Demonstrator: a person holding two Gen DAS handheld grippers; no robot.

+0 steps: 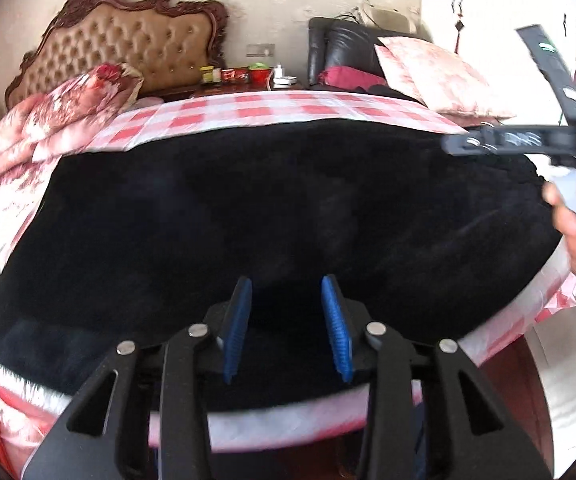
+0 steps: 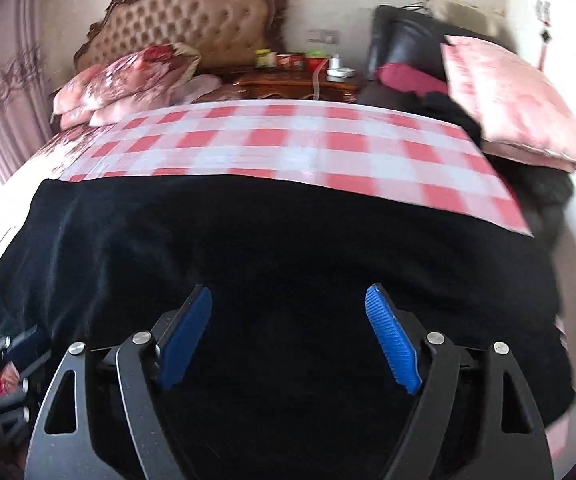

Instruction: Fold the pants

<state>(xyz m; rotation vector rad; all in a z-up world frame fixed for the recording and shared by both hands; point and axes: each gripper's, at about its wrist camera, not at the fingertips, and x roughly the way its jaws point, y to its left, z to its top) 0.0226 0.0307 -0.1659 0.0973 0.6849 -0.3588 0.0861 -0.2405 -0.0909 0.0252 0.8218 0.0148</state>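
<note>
Pants (image 1: 272,208), black and soft-looking, lie spread flat across a red-and-white checked sheet (image 1: 288,110) on the bed, their near edge close to the bed's front edge. From the left wrist view, the left gripper (image 1: 286,328) hangs over that near edge, tilted downward, its blue pads (image 1: 337,328) set narrowly apart with only dark cloth behind them and nothing pinched. From the right wrist view, the right gripper (image 2: 288,344) is also angled down over the pants, its blue pads (image 2: 393,344) spread wide and gripping nothing. At the right side of the left view, a hand (image 1: 571,216) wraps the handle of the other tool, which sits beyond the right end of the pants. A tufted headboard (image 1: 128,44), a pink pillow (image 2: 515,100) and a wooden nightstand (image 2: 299,84) stand behind the bed.
</note>
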